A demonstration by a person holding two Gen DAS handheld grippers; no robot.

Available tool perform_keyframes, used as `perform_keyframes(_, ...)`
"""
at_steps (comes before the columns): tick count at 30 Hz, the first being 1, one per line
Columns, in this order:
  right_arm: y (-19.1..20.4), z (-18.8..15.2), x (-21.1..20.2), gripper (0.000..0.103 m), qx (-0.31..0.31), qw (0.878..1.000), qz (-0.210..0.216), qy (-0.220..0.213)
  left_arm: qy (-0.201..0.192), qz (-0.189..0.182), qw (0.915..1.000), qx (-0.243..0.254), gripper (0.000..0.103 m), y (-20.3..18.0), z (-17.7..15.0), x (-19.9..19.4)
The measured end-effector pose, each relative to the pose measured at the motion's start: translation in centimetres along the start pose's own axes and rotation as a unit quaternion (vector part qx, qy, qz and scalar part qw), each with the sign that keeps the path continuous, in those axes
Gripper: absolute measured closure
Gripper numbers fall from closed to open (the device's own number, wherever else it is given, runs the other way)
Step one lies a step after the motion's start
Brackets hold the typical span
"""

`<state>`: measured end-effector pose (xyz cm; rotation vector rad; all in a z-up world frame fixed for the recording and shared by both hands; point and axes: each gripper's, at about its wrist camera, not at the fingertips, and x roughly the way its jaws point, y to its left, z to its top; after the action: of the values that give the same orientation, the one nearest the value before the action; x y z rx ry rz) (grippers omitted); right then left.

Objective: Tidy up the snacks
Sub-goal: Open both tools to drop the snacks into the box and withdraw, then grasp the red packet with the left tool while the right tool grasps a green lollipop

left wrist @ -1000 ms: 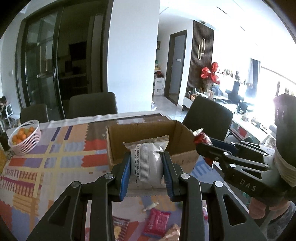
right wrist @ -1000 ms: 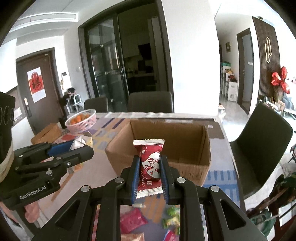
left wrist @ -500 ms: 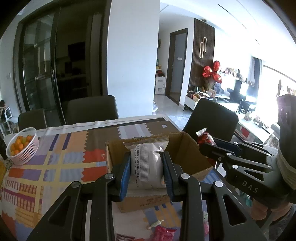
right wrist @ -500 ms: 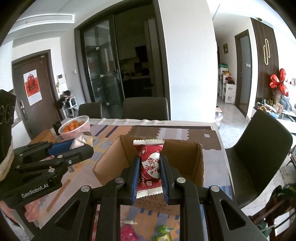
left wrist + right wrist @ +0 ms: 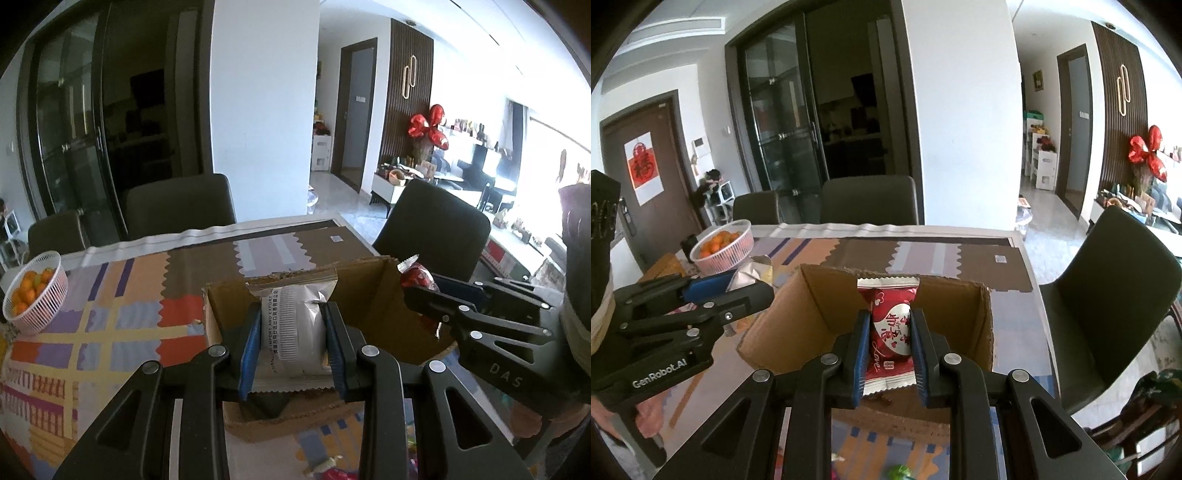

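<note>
My left gripper [image 5: 291,332] is shut on a white snack packet [image 5: 293,325] and holds it over the open cardboard box [image 5: 373,291]. My right gripper [image 5: 889,336] is shut on a red snack packet [image 5: 890,325] and holds it over the same cardboard box [image 5: 827,306]. The right gripper [image 5: 417,291] shows at the right of the left wrist view with the red packet [image 5: 415,275] in it. The left gripper [image 5: 753,288] shows at the left of the right wrist view with the white packet [image 5: 750,275] in it.
A white basket of oranges [image 5: 35,295] stands at the table's left; it also shows in the right wrist view [image 5: 724,247]. Dark chairs [image 5: 177,206] stand behind and to the right [image 5: 1115,288] of the patterned tablecloth [image 5: 110,325]. Loose snacks [image 5: 897,472] lie near the front edge.
Both grippers have moved forward with their packets, from in front of the box to over its opening. The loose snacks on the cloth have dropped nearly out of view.
</note>
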<state>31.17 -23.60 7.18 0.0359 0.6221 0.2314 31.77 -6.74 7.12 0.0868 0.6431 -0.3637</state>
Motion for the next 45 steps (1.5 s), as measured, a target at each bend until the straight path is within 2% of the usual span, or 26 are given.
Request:
perform_keyframes(2,-0.2,0.0,0.4,0.081,0.000,1.000,-0.002,0.003,-0.005,0.012,0.9999,0.007,0.067,-0.1,0.0,0.4)
perform_keyframes(4,-0.3,0.0,0.8,0.080,-0.001,1.000,-0.002,0.007,-0.007,0.019,0.9997,0.013,0.052,-0.3,-0.1,0.6)
perform_keyframes(5,-0.3,0.0,1.0,0.079,-0.002,1.000,-0.004,0.008,-0.010,0.020,0.9997,0.012,0.041,-0.3,-0.1,0.6)
perform_keyframes(7,-0.2,-0.1,1.1,0.061,-0.007,1.000,-0.011,0.010,-0.014,0.029,0.9994,0.011,0.038,-0.3,-0.3,0.4)
perform_keyframes(8,-0.1,-0.2,1.0,0.059,-0.009,1.000,-0.013,0.009,-0.012,0.033,0.9993,0.011,0.037,-0.2,-0.4,0.4)
perform_keyframes(12,0.6,-0.7,-0.1,0.058,-0.025,0.999,-0.023,-0.002,-0.004,0.032,0.9995,0.001,0.030,0.1,-1.1,-0.1)
perform_keyframes(23,2.1,-2.9,-4.1,0.058,-0.041,0.998,-0.035,-0.020,-0.002,0.030,0.9995,-0.003,0.025,-0.8,-4.5,-4.3)
perform_keyframes(29,2.7,-4.7,-6.0,0.058,-0.045,0.998,-0.038,-0.015,-0.003,0.035,0.9994,0.008,0.024,-1.9,-6.1,-6.6)
perform_keyframes(36,2.2,-7.0,-7.1,0.058,-0.035,0.998,-0.043,0.003,0.012,0.034,0.9991,0.022,0.023,-3.2,-8.2,-7.6)
perform_keyframes(45,0.9,-10.4,-6.9,0.058,-0.013,0.998,-0.051,0.040,0.047,0.032,0.9977,0.036,0.023,-4.5,-11.1,-6.7)
